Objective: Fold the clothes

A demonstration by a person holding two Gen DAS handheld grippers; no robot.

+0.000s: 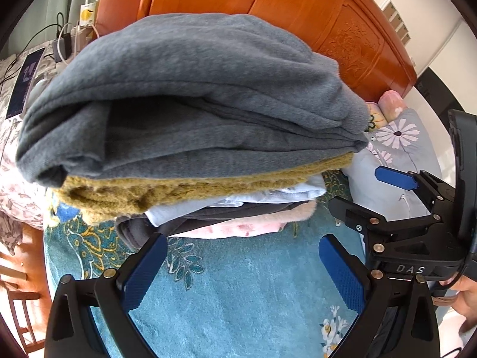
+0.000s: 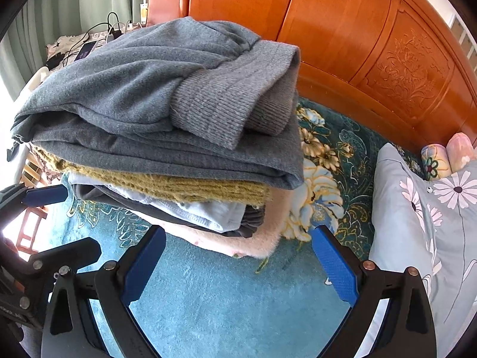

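So both my grippers are sitting just short of the stack of clothes (image 1: 190, 155) on the teal floral bedspread (image 1: 238, 298), close to the carved wooden headboard (image 2: 357, 44). Left gripper (image 1: 243, 268) has its jaws spread wide with nothing between them, and the right gripper (image 2: 238, 262) is the same, wide and empty.

The grey sweatshirt (image 1: 193, 89) on top looks thick and floppy, so I'd guess it's light but will sag and slide off if I pinch one layer. Under it there's a mustard knit (image 1: 125, 194), a pale blue piece (image 2: 208, 214), something dark and a pink fluffy layer (image 2: 256, 244) at the bottom. All soft, nothing stiff. I'd probably grab at the folded edges, where the layers bunch thick.

View differences: the right wrist camera shows the sweatshirt's ribbed cuff (image 2: 232, 101) flopped across the top, which the left one doesn't show at all. The left view catches the open, pocket-like fold instead, plus the other gripper off to its side.
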